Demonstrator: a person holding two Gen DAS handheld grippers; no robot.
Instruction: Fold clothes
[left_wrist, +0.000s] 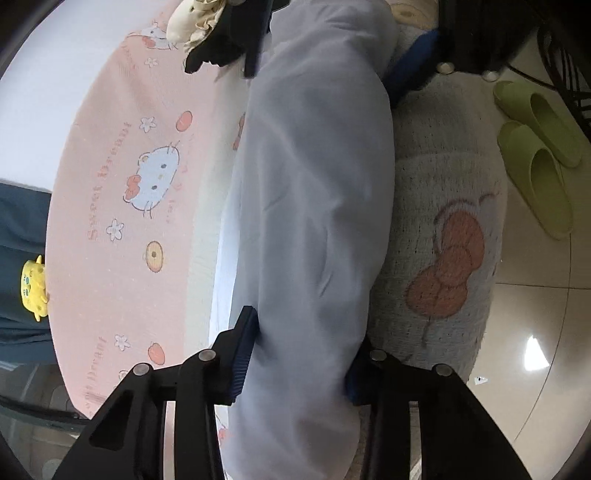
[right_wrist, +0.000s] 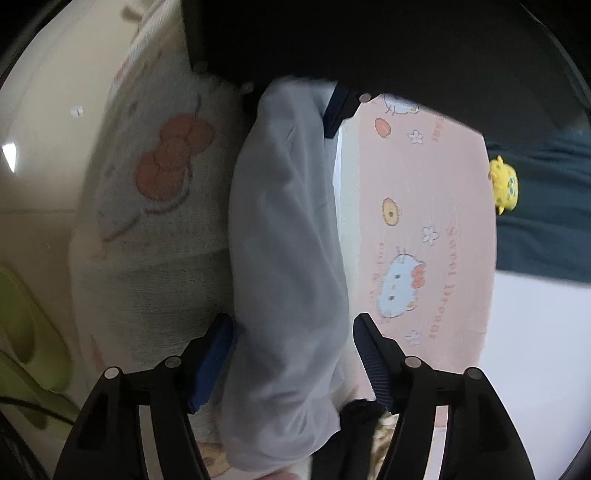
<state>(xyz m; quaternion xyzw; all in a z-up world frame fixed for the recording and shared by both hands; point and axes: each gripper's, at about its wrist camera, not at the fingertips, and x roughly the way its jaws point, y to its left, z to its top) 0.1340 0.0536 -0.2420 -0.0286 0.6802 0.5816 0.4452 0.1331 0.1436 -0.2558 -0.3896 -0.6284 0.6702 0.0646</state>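
In the left wrist view, a pale grey-blue garment stretches as a long, bunched roll from the bottom of the picture to the top, lying along the edge of a bed covered by a pink cartoon-cat sheet. The left gripper straddles the near end of that roll: its blue-padded fingers press against the cloth on both sides, so it is clamped on the garment. At the far end, the right gripper is seen from the front, its dark fingers on either side of the cloth. A white knitted blanket with an orange bow hangs down the side of the bed just beside the roll. A pair of green slippers sits on the glossy tiled floor, and a cream ruffled cloth lies at the top of the bed. In the right wrist view, the same garment runs away from the camera between the fingers of the right gripper. The left pad touches the cloth, while the right pad stands just clear of it, so the grasp cannot be told for certain. The left gripper meets the far end of the roll. A yellow toy figure sits by dark teal fabric.
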